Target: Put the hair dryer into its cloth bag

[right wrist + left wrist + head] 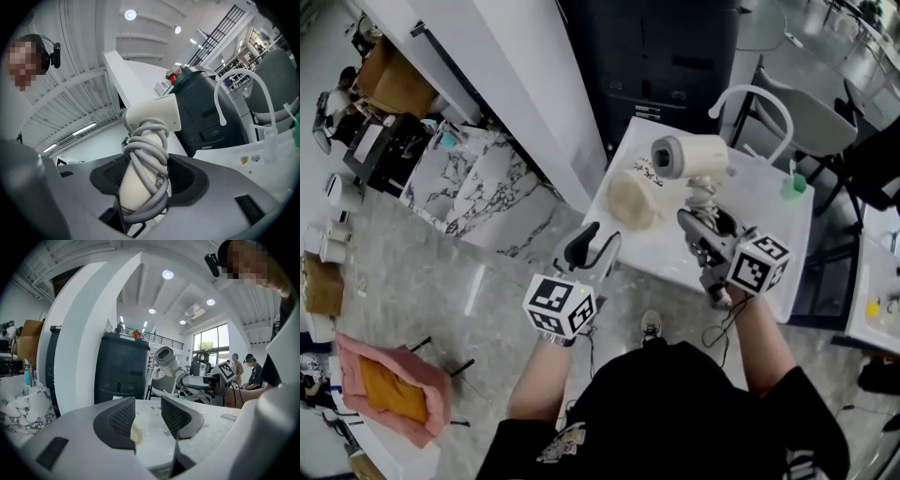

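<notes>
The right gripper (697, 223) was closed, about half wide, on the handle of the hair dryer (687, 156), around which the grey cord (149, 154) was wound. The dryer was held upright above the white table (773, 202). The left gripper (598, 242) was kept partly open, and nothing was held by it. The cloth bag (632, 199) was seen on the table, apart from both grippers. Its mouth could not be made out, and the handle's lower end was covered by the jaws.
</notes>
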A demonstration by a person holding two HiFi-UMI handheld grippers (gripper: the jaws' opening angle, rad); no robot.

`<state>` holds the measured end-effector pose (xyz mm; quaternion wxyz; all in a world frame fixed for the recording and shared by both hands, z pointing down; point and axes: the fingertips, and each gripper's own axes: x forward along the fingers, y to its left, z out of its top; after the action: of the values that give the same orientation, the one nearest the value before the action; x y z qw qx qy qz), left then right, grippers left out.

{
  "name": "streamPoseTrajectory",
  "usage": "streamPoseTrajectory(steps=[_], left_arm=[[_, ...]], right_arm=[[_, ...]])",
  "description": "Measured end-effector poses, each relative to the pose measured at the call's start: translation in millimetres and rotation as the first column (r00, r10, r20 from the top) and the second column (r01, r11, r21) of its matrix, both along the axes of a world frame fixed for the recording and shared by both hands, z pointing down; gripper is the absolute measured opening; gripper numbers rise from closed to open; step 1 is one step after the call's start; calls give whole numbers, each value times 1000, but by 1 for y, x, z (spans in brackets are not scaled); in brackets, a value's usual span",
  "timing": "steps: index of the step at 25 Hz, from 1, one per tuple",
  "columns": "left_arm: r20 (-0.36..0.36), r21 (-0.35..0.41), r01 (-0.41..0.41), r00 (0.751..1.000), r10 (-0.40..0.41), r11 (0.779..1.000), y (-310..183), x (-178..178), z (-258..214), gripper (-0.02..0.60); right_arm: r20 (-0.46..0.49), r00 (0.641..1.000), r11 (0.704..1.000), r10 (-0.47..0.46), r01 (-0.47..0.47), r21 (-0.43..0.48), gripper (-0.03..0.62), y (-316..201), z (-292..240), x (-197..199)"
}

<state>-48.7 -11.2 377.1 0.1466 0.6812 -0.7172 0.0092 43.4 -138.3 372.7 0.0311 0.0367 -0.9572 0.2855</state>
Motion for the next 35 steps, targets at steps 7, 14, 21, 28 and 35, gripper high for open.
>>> streamPoseTrajectory(steps=[7, 14, 21, 28, 35], left_arm=[[8, -6, -12, 1000, 12, 1000, -34, -17, -3, 161], [58, -38, -29, 998, 31, 999, -51, -34, 3, 161], [112, -86, -75, 990, 85, 993, -68, -57, 19, 161], [122, -152, -193, 970, 212, 969, -97, -85, 47, 162], [153, -264, -338, 910, 386, 903, -129, -111, 94, 164]], right_arm=[[0, 1000, 1000, -6, 6, -7, 241, -28, -2, -18], [4, 1000, 1000, 6, -5, -29, 241, -44, 0, -32], [6, 1000, 999, 30, -30, -25, 241, -51, 3, -44], [9, 994, 994, 107, -106, -34, 241, -61, 2, -68], [-56, 970, 967, 237, -241, -86, 241, -75, 30, -78]])
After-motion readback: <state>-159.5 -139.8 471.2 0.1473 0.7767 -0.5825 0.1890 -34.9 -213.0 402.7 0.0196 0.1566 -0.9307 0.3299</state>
